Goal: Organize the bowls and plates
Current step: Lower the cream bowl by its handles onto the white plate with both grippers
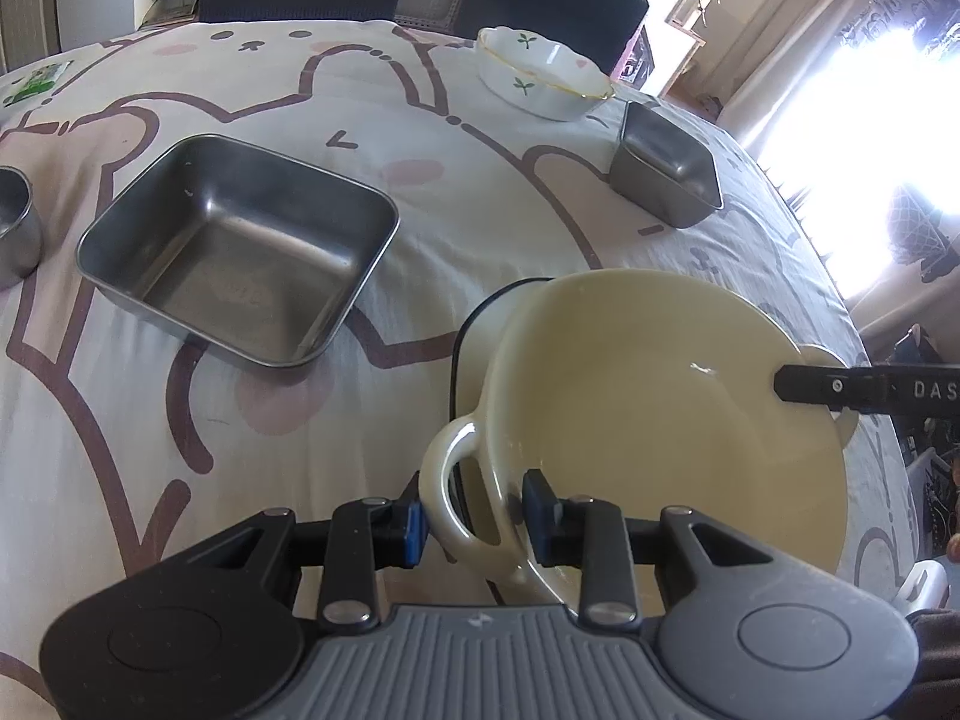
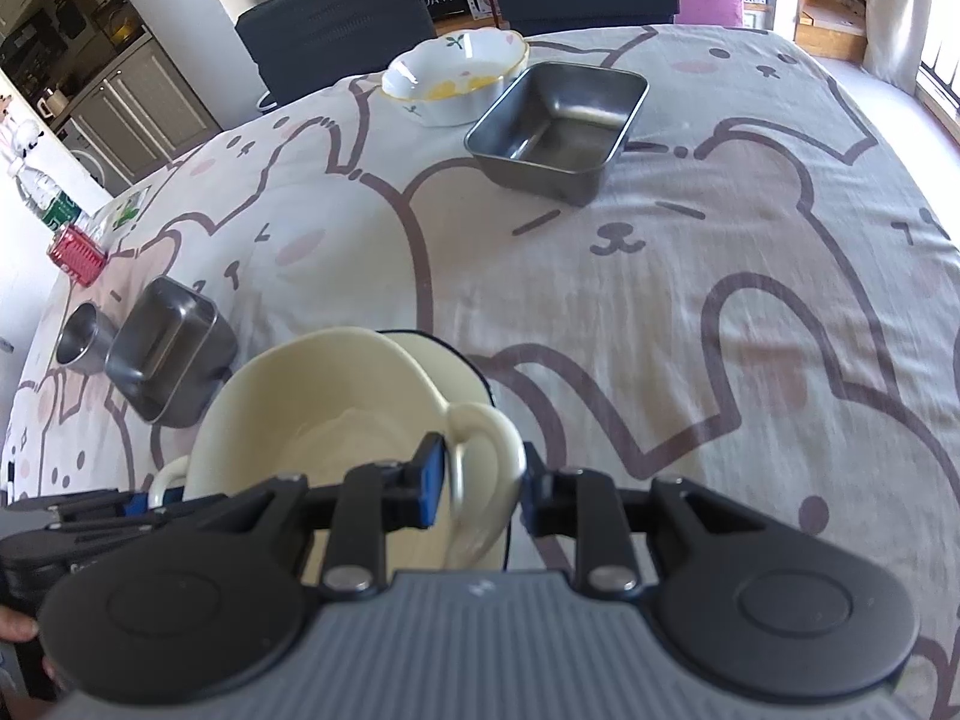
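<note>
Nearby, steel trays [image 1: 240, 249] flank the cream bowl [image 1: 648, 396], both tools pinching its looped handles.

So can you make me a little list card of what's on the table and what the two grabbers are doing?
held thing: cream bowl with two loop handles
left gripper: closed on one handle
right gripper: closed on the other handle
under bowl: white dish with dark rim
metal things: big square pan, small pan, round cup
far side: white leaf-print bowl
table cover: cartoon bear cloth
</note>
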Action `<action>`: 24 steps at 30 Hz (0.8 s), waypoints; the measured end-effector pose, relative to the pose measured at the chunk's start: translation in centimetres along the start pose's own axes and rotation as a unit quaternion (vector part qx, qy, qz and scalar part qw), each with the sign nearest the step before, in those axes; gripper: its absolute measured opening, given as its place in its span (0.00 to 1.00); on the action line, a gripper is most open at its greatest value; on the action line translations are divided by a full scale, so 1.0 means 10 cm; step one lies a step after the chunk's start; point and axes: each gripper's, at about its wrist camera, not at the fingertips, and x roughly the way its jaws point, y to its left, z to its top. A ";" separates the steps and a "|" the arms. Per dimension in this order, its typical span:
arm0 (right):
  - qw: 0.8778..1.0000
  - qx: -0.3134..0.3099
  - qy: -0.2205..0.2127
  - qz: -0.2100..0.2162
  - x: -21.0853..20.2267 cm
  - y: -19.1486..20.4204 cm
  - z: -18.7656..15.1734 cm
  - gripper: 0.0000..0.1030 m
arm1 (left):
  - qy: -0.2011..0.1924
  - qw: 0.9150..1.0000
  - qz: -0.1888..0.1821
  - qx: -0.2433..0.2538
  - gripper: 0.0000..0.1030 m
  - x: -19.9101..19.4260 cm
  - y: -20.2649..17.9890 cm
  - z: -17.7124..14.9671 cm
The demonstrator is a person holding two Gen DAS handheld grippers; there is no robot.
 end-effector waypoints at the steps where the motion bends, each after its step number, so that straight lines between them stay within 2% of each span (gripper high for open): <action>1: 1.000 0.001 0.000 0.002 0.01 -0.01 0.01 0.30 | 0.000 1.000 0.000 0.003 0.33 0.00 -0.01 0.00; 9: 1.000 0.002 0.010 -0.008 0.11 -0.03 0.05 0.34 | 0.000 1.000 -0.002 0.016 0.32 0.01 -0.04 -0.01; 24: 1.000 -0.006 0.016 -0.006 0.16 0.03 0.07 0.35 | -0.004 1.000 0.008 0.013 0.30 -0.02 0.00 0.01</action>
